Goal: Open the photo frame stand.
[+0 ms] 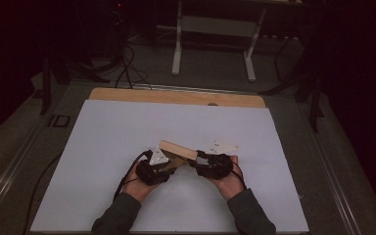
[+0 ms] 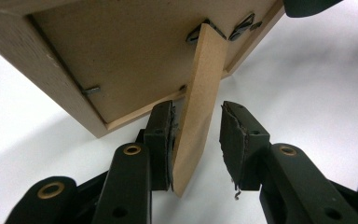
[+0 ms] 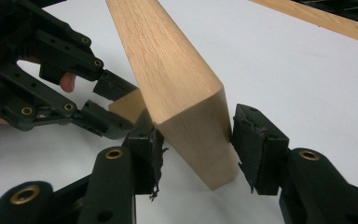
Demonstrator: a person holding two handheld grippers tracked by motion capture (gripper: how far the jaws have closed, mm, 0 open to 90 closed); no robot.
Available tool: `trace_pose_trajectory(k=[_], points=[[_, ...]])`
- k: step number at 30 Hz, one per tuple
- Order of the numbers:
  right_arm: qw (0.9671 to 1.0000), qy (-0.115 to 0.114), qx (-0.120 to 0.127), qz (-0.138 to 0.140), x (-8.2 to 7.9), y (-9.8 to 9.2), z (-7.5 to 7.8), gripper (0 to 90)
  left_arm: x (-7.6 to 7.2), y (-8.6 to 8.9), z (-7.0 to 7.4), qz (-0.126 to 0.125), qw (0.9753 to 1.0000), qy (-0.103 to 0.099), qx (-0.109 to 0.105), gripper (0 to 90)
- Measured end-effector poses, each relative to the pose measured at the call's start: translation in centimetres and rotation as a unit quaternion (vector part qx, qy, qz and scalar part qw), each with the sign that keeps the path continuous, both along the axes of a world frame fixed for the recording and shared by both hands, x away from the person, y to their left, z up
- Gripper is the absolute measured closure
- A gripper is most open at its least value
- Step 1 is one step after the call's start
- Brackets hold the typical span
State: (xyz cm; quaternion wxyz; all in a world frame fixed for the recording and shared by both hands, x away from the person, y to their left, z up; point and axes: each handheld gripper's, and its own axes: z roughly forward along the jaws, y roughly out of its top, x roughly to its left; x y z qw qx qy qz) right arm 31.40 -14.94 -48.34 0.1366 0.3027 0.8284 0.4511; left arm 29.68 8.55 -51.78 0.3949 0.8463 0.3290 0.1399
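In the high view, you held a wooden picture frame (image 1: 177, 149) above the white sheet (image 1: 103, 147) on the desk (image 1: 176, 96), a little toward six o'clock from the sheet's middle. Your left claw (image 1: 169, 165) sat at the frame's seven o'clock end and your right claw (image 1: 199, 161) at its four o'clock end, so the frame bridged the two.

In the left gripper view, your left claw (image 2: 196, 140) stood spread around the frame's fold-out stand (image 2: 200, 107). The pad at nine o'clock touched the stand; the pad at three o'clock stood clear of it, so nothing was pinched. The stand swung out from the backing board (image 2: 121, 56), hinged near twelve o'clock, and small metal tabs (image 2: 91, 90) held that board in the frame.

In the right gripper view, your right claw (image 3: 193, 144) straddled a corner of the frame's edge (image 3: 191, 126), one pad on each side and seemingly touching; I judged it a light pinch. Your left claw (image 3: 114, 105) showed at nine o'clock, around the stand's tip.

I judged the work about midway: the frame was lifted and the stand partly opened, while setting the frame upright on the desk was left. No containers were present.
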Motion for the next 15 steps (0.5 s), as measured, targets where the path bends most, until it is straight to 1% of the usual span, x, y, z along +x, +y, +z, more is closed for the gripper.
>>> trace_pose_trajectory(k=[2,7,10,13,15], points=[[1.0000,0.002,0.001,0.001,-0.14,0.01,-0.07,52.2,-0.05,0.05,-0.08,-0.001,1.0000,0.002,0.000,65.4],[1.0000,-0.001,-0.002,0.004,-0.40,0.08,-0.23,51.0,-0.17,0.00,-0.21,-0.002,1.0000,0.003,0.004,65.1],[1.0000,0.003,-0.001,0.006,-0.46,0.03,-0.32,50.4,-0.16,0.03,-0.28,-0.002,1.0000,0.005,0.004,65.0],[0.9999,0.002,-0.004,0.010,-0.52,0.06,-0.33,50.0,-0.23,0.04,-0.38,-0.001,1.0000,0.008,0.003,65.0],[0.9999,0.003,-0.005,0.012,-0.55,0.07,-0.37,49.3,-0.31,0.02,-0.44,-0.001,1.0000,0.006,0.006,64.5]])
